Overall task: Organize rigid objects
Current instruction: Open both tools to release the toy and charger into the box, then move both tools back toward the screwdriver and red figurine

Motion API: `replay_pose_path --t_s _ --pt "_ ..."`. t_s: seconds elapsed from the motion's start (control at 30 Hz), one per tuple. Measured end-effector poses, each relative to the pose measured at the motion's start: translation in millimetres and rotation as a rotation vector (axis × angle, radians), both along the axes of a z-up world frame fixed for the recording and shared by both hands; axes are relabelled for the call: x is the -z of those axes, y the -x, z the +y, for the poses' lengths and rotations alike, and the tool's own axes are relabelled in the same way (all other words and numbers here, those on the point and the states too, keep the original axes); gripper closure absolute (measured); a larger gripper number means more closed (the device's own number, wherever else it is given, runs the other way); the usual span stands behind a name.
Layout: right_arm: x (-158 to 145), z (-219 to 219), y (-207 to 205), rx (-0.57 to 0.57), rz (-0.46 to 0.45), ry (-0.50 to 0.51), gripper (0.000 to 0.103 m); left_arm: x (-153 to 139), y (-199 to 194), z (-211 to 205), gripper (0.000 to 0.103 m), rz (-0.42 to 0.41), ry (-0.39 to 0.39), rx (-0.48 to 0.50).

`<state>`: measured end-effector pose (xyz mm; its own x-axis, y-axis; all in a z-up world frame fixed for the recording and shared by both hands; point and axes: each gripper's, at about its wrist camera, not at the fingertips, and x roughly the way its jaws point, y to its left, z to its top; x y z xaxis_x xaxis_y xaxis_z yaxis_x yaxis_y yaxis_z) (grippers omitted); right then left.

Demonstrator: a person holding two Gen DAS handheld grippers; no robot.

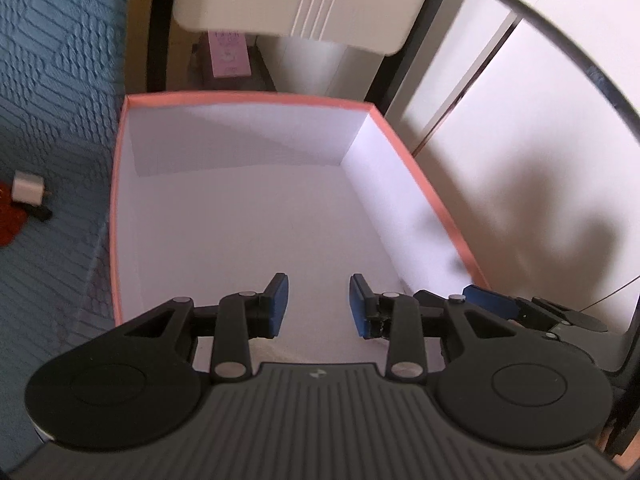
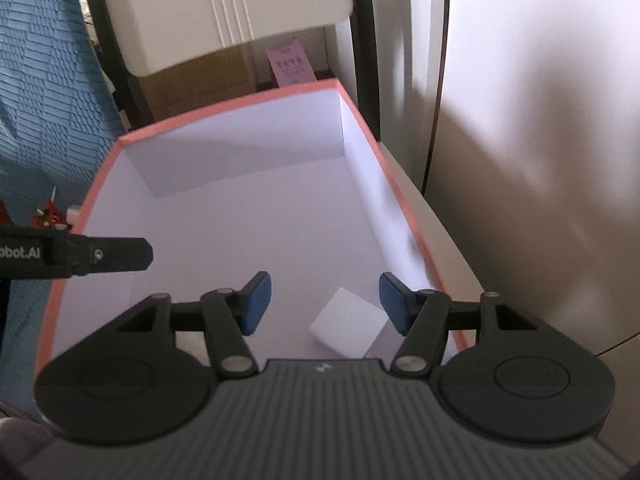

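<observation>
Left tongs point(image 1: 319, 305) angled downward, jaws parted, nothing between; right tongs point(image 2: 325, 302) likewise, jaws wider

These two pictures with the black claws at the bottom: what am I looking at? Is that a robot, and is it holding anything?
No robot arm here: a person holds a two-finger gripper in each hand, and each gripper carries a wide-angle camera looking forward along its fingers. One picture comes from the left gripper, the other from the right gripper. The blue parts are the finger pads.

Both point down into an open box with a pink rim and white inside. In the right view a small white block lies on the box floor, just below the open fingers; nothing grips it. The left gripper is also open and holds nothing.

Outside the box, on the blue textured cloth, lie a small white charger-like cube and something red, too blurred to name.
</observation>
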<state>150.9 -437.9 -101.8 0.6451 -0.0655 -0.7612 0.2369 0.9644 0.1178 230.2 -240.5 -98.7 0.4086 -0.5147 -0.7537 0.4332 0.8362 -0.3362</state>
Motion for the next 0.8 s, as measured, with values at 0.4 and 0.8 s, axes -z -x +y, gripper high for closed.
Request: replay_pose_path --t_s 0.4,0.8 --pt "-67.9 40.2 28.2 -0.064 -0.178 0.017 0.041 -63.2 37.1 56.5 0.064 -0.162 0.065 -0.075" --pt "-110.5 105.9 49.2 -0.15 -0.274 -0.002 0.041 -97.1 78.5 135.1 0.064 -0.238 0.16 -0.199"
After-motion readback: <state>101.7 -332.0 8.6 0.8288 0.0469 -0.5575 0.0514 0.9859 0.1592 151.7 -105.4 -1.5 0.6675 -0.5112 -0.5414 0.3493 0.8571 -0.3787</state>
